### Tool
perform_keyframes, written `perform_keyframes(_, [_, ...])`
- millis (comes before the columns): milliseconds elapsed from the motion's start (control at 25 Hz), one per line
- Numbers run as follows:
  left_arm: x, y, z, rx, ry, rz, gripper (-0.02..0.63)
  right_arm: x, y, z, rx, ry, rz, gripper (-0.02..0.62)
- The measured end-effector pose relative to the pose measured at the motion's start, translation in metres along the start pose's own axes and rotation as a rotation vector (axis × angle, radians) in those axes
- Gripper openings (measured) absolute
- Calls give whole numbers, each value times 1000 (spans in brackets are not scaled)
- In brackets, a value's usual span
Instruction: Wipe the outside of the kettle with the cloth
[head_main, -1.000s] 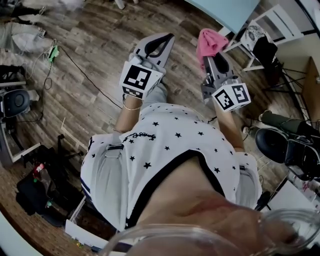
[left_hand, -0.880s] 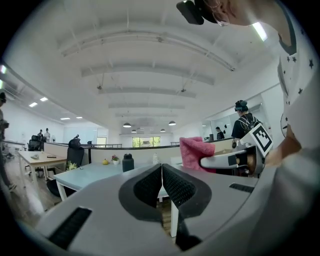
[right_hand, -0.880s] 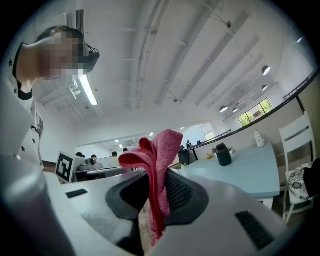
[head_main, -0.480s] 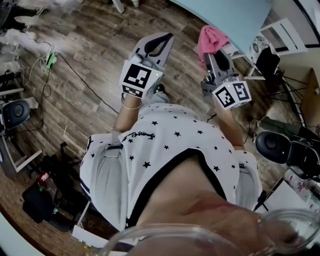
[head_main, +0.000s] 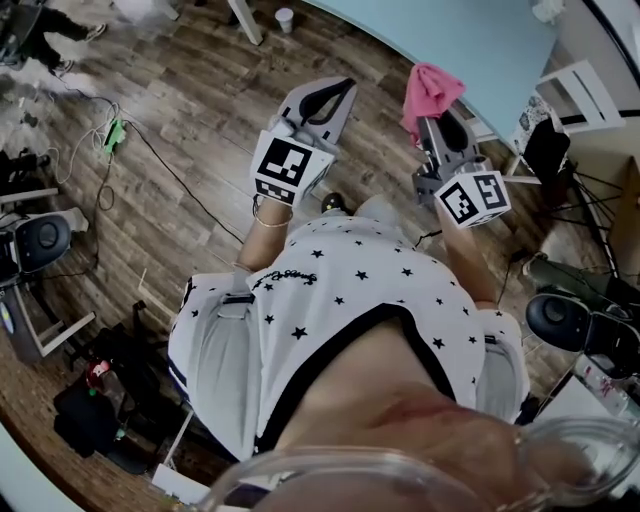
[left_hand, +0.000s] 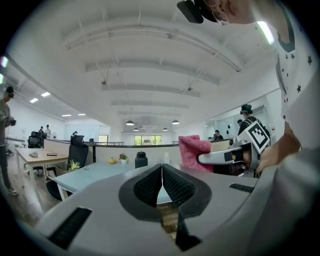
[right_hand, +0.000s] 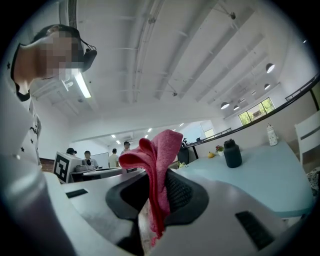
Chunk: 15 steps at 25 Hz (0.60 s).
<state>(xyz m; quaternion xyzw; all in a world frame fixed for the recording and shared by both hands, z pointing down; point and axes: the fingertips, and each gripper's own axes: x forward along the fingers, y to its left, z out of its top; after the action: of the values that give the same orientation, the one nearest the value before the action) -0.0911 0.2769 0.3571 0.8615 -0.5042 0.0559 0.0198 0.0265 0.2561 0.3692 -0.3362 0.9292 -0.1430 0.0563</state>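
Observation:
My right gripper (head_main: 437, 112) is shut on a pink cloth (head_main: 431, 90), which sticks up out of its jaws near the edge of the light blue table (head_main: 470, 40). In the right gripper view the cloth (right_hand: 157, 160) hangs bunched between the pads (right_hand: 177, 190). A dark kettle (right_hand: 232, 153) stands far off on the table (right_hand: 265, 175). My left gripper (head_main: 335, 95) is shut on nothing, level with the right one. In the left gripper view its jaws (left_hand: 161, 170) meet, the kettle (left_hand: 141, 160) stands beyond them, and the cloth (left_hand: 195, 152) shows to the right.
A white bottle (right_hand: 271, 135), a yellow fruit (left_hand: 112, 160) and a small plant (left_hand: 123, 158) stand on the table near the kettle. A white chair (head_main: 585, 85) is at the right. Cables (head_main: 150, 150) run over the wooden floor, and office chairs (head_main: 40, 240) stand at the left.
The view has shifted toward the table, which now fills more of the top. Both grippers have moved slightly right with it, the cloth still held.

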Motion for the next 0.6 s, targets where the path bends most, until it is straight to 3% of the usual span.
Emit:
perform_keyframes(320, [27, 35, -12, 0, 28, 70, 29, 46, -36, -11, 31, 31, 62, 69])
perform_keyframes(600, [83, 80, -4, 6, 32, 131, 29, 99, -88, 11, 36, 2, 109, 71])
